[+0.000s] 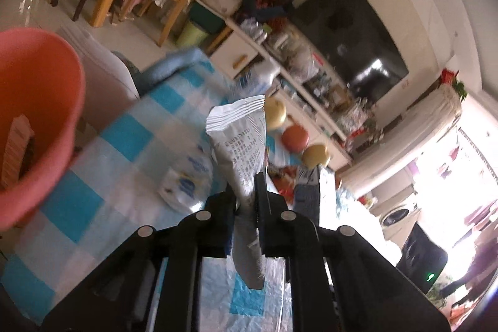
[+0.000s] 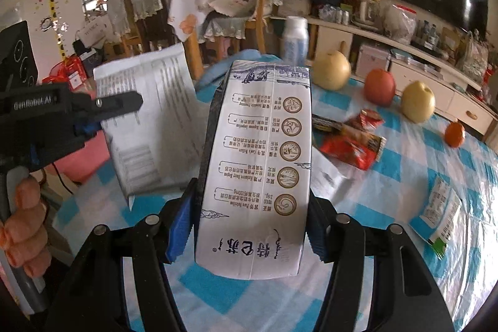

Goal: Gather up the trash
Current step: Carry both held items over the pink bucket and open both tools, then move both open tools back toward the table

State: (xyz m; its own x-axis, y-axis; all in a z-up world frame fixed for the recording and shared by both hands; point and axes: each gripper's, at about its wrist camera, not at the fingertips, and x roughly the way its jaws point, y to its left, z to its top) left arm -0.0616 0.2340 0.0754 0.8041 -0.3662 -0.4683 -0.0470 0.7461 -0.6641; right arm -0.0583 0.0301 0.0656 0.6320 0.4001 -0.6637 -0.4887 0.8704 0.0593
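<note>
My left gripper [image 1: 246,192] is shut on the lower part of a silvery white printed wrapper [image 1: 239,139], which stands up above the checked table. The right wrist view shows the same gripper [image 2: 124,105] at the left, held by a hand [image 2: 28,223], with the wrapper [image 2: 149,126] in it. My right gripper [image 2: 253,195] is shut on a white and dark blue milk carton [image 2: 258,164], one pad against each side, lifted off the table. A pink bin [image 1: 34,114] is at the left of the left gripper, with some packaging inside.
On the blue-and-white checked tablecloth [image 2: 389,192] lie red snack wrappers [image 2: 354,142], a white packet [image 2: 439,207] and a small blue-white packet [image 1: 183,185]. A pear [image 2: 331,70], an apple [image 2: 379,86], a yellow fruit [image 2: 417,101], an orange [image 2: 454,134] and a white bottle [image 2: 294,41] stand along the far edge.
</note>
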